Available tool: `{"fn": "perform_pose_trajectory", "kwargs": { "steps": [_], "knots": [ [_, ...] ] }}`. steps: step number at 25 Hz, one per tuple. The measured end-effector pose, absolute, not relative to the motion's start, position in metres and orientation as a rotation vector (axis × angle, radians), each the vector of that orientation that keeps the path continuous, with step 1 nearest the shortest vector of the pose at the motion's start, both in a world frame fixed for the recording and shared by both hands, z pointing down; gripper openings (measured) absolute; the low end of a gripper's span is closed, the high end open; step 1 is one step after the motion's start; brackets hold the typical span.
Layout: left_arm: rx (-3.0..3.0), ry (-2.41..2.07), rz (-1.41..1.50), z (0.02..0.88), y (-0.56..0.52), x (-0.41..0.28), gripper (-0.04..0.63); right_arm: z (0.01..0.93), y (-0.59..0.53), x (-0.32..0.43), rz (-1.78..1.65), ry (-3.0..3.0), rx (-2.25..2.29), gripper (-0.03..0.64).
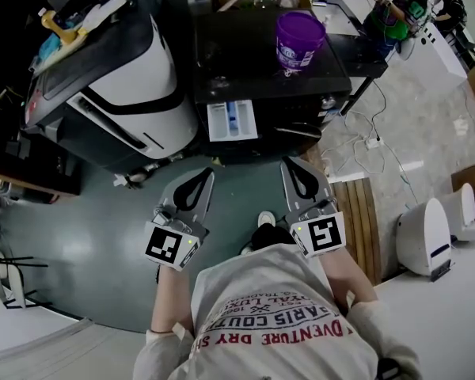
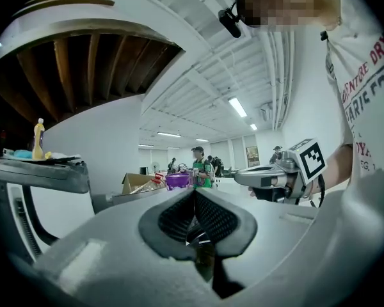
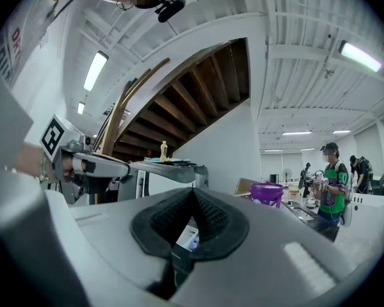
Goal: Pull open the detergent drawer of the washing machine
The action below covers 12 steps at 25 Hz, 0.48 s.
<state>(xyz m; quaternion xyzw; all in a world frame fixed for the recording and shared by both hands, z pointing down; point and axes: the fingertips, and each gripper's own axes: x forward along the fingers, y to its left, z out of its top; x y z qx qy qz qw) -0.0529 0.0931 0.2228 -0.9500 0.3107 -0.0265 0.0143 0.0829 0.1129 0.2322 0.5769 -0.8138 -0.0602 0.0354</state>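
The dark washing machine (image 1: 245,62) stands ahead of me. Its white detergent drawer (image 1: 232,121) with a blue insert sticks out of the front, pulled open. My left gripper (image 1: 207,173) is shut and empty, below and left of the drawer and apart from it. My right gripper (image 1: 288,165) is also shut and empty, to the drawer's lower right. In the left gripper view the pads (image 2: 193,196) meet with nothing between them, and the right gripper (image 2: 238,176) shows beside them. In the right gripper view a bit of the drawer (image 3: 189,236) shows under the closed pads (image 3: 193,196).
A purple bucket (image 1: 299,39) sits on the washer's top. A second white and black machine (image 1: 123,85) stands at the left with a yellow bottle (image 1: 55,26) on it. Wooden slats (image 1: 360,220), cables and white appliances (image 1: 423,236) lie at the right. People stand far behind.
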Motion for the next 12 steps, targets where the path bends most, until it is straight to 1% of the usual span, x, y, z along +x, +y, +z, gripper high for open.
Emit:
{"fn": "perform_pose_trajectory", "kwargs": {
  "steps": [12],
  "knots": [
    [-2.964, 0.997, -0.068, 0.22, 0.097, -0.053, -0.008, 0.226, 0.121, 0.068, -0.199, -2.528, 1.721, 0.0]
  ]
}}
